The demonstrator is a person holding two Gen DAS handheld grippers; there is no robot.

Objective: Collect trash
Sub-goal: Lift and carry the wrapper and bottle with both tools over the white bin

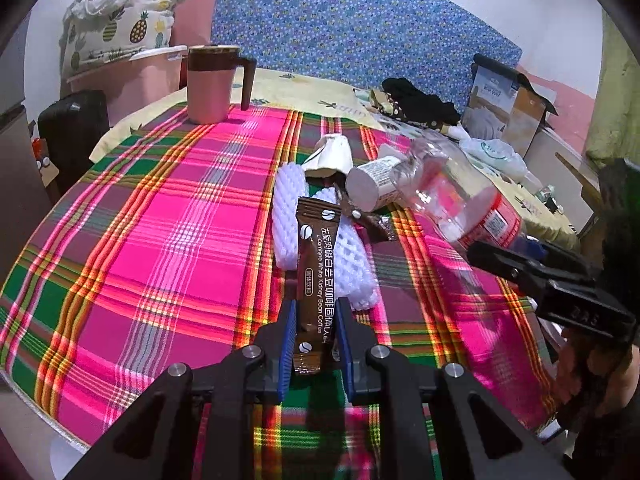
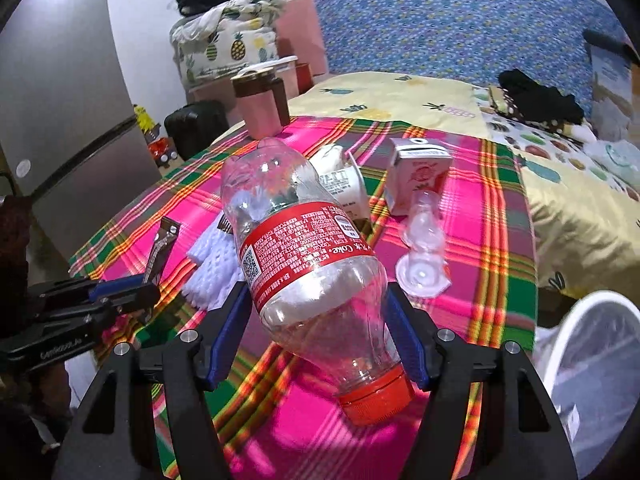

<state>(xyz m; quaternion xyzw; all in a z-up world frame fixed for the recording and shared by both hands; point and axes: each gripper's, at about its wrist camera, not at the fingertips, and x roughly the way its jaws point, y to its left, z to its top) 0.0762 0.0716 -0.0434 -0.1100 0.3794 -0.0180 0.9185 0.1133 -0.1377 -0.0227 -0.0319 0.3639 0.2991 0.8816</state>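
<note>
My left gripper (image 1: 316, 312) is shut on a brown coffee sachet (image 1: 318, 264), held lifted over the plaid tablecloth (image 1: 168, 240). My right gripper (image 2: 318, 300) is shut on an empty clear cola bottle (image 2: 304, 248) with a red label and red cap, raised off the table; the same bottle (image 1: 460, 196) shows at the right of the left wrist view. On the cloth lie white foam netting (image 1: 288, 216), a white paper cup (image 1: 370, 186), crumpled white paper (image 1: 332, 156), a small carton (image 2: 418, 176) and a clear plastic piece (image 2: 424, 256).
A pink mug with a brown lid (image 1: 212, 84) stands at the table's far left. A white bin (image 2: 592, 372) with a liner sits low at the right. A bed with a yellow cover (image 2: 400, 96), a cardboard box (image 1: 508, 108) and a grey fridge (image 2: 60, 120) surround the table.
</note>
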